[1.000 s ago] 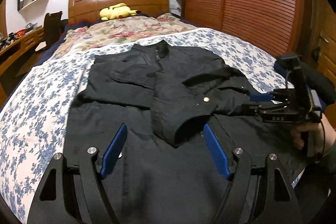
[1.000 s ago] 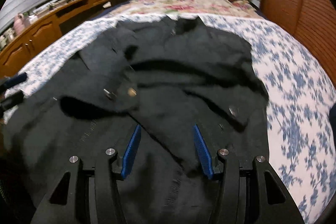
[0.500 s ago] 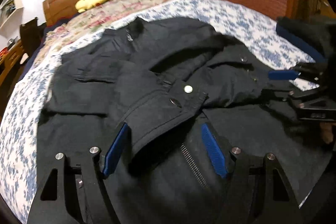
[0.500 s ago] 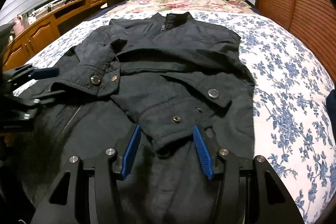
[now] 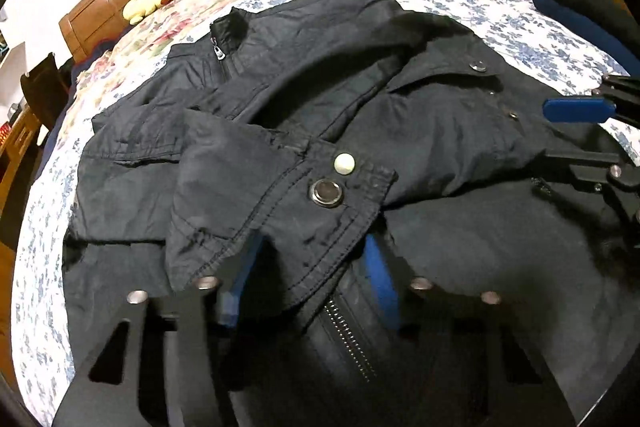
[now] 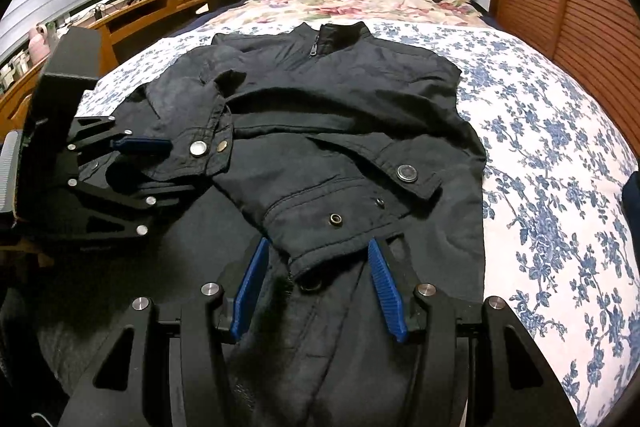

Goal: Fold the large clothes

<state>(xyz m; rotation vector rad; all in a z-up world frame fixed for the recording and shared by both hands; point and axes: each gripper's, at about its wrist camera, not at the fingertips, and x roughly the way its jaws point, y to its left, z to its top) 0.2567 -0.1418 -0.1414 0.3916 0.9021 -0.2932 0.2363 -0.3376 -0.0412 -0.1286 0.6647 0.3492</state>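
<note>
The left tool (image 5: 308, 279) has just been closing on the left sleeve cuff (image 5: 304, 211); the right tool (image 6: 320, 287) holds the right cuff (image 6: 320, 227). The black jacket (image 6: 352, 99) lies mid-bed (image 6: 560, 155), with bare sheet along its right edge.

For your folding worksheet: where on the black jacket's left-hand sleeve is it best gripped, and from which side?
Probably the snap cuff of the black jacket: it is stiff, stitched, lies uppermost and overhangs. Come from its open end at the near-left, where the left gripper has just been closing around it.
</note>
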